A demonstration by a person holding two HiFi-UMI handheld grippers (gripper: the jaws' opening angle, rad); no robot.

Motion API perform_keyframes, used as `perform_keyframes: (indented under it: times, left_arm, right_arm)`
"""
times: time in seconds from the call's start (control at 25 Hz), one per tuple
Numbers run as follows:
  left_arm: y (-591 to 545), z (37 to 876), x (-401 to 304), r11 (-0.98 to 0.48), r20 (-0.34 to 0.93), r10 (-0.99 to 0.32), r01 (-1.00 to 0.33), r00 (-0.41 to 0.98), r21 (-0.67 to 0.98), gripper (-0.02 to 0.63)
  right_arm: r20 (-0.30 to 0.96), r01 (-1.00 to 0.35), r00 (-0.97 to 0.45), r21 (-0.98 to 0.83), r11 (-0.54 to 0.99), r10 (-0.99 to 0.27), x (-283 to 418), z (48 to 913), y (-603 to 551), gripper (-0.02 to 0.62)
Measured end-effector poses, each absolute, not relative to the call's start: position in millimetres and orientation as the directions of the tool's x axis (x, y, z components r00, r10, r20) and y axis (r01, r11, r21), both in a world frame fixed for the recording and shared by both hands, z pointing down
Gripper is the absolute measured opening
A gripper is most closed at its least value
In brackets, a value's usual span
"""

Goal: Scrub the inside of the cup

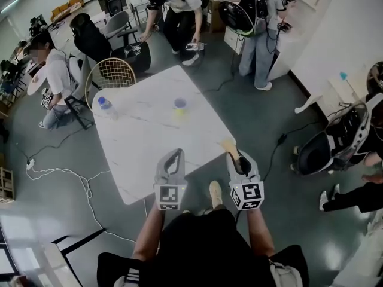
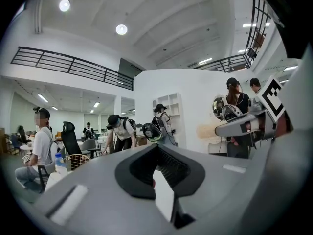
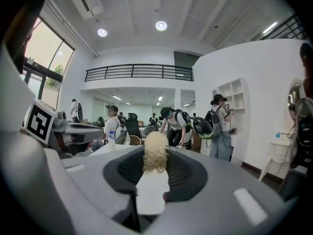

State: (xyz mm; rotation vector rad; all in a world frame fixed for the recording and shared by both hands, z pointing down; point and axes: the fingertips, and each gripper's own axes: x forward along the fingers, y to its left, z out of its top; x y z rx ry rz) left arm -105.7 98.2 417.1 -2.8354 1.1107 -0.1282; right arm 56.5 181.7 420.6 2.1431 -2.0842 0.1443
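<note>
Right claw (image 1: pixel 235 155) gripping brush (image 1: pixel 228 143), cup (image 1: pixel 179 107) well beyond

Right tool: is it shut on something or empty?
Shut on the brush: in the right gripper view the right tool has its jaws clamped on the white handle, with the bristly head poking out ahead.

On the table (image 1: pixel 149 145) before you, the cup (image 1: pixel 179 105) stands far, and the bottle (image 1: pixel 105 105) stands well left of it.

A water bottle (image 1: pixel 105 104) is standing at the white table's (image 1: pixel 149 154) far left corner. A wire chair (image 1: pixel 112 73) is sitting just beyond it. Farther off, a person (image 1: pixel 176 8) is bending over.
</note>
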Motion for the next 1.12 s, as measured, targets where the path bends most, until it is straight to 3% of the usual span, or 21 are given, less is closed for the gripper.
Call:
perform_keyframes:
  times: [0.64, 1.12]
  left_arm:
    - [26.8, 424.0, 13.7, -0.546, 0.099, -0.837, -0.828, 0.538, -0.129, 0.006]
    - [21.3, 442.5, 3.5, -0.400, 0.143, -0.913, -0.907, 0.382, -0.130, 0.008]
  right_arm:
    - [0.196, -0.971, -0.235, -0.011, 0.238, -0.952, 187.4, 434.3, 70.0, 0.109]
    - [0.220, -0.914, -0.404, -0.060, 0.401, -0.888, 179.6, 458.9, 45.2, 0.109]
